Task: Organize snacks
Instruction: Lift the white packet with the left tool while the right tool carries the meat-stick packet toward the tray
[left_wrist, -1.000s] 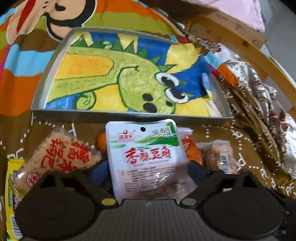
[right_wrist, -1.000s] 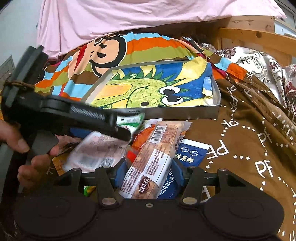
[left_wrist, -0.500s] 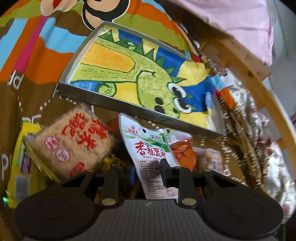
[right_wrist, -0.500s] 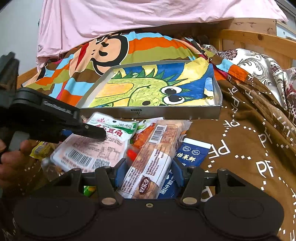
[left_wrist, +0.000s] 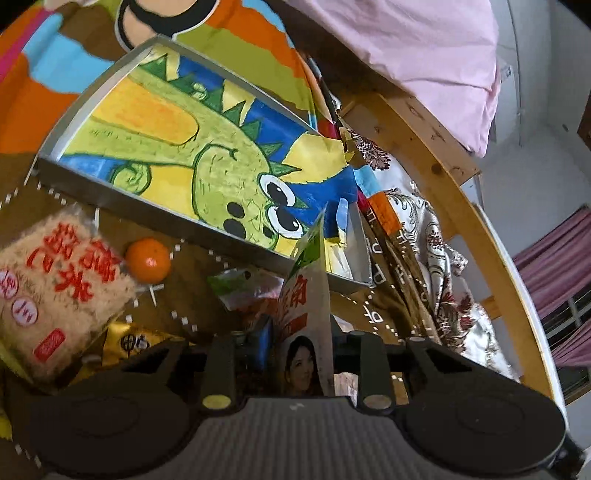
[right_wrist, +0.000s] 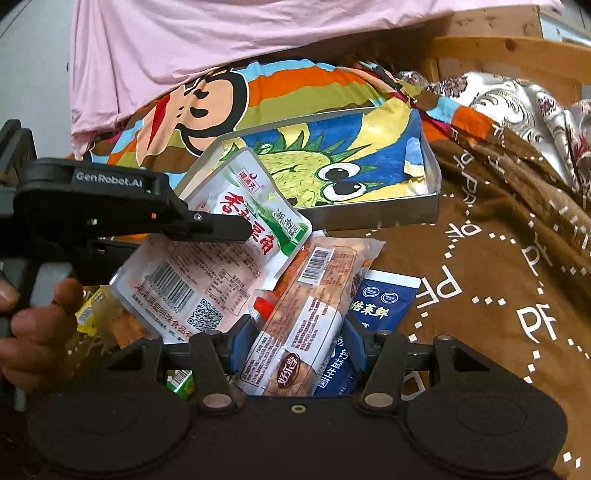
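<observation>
My left gripper (left_wrist: 301, 332) pinches a white-and-green tofu snack packet (left_wrist: 306, 295) edge-on, lifted off the pile; its jaws are opening slightly with the packet still between the pads. In the right wrist view that packet (right_wrist: 207, 258) hangs tilted in front of the near left corner of the metal tray (right_wrist: 369, 218), with the left gripper (right_wrist: 236, 229) clamped on it. The tray (left_wrist: 147, 218) has a green dinosaur picture on its bottom and nothing else in it. My right gripper (right_wrist: 299, 343) is closed around a long brown pastry packet (right_wrist: 314, 295).
On the brown blanket lie a rice cracker packet (left_wrist: 55, 291), a small orange (left_wrist: 147, 260), a blue packet (right_wrist: 384, 306) and several other snacks. A person's hand (right_wrist: 37, 332) holds the left gripper. A wooden bed rail (left_wrist: 443, 177) runs on the right.
The left jaws closed on the tofu packet, then lifted and rolled it up onto its edge toward the tray. The right gripper and its pastry packet stayed put.
</observation>
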